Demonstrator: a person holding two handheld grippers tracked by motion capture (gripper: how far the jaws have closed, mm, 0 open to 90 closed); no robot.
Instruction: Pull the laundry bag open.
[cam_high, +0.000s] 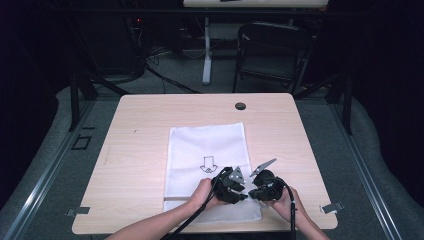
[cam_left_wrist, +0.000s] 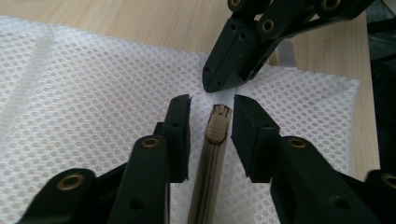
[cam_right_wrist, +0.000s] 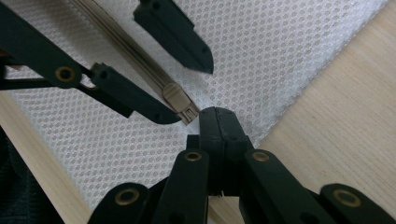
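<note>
On the white mesh laundry bag (cam_high: 205, 165), the left gripper (cam_left_wrist: 212, 135) straddles the tan zipper slider (cam_left_wrist: 218, 125) with jaws apart, unclamped, while the right gripper (cam_right_wrist: 218, 122), jaws closed, pinches the bag's white tab just beyond that slider.

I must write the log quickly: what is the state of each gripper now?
Left gripper: open, jaws on either side of the tan zipper pull, not pressing it.
Right gripper: shut on the white tab at the zipper's end of the mesh bag.
</note>
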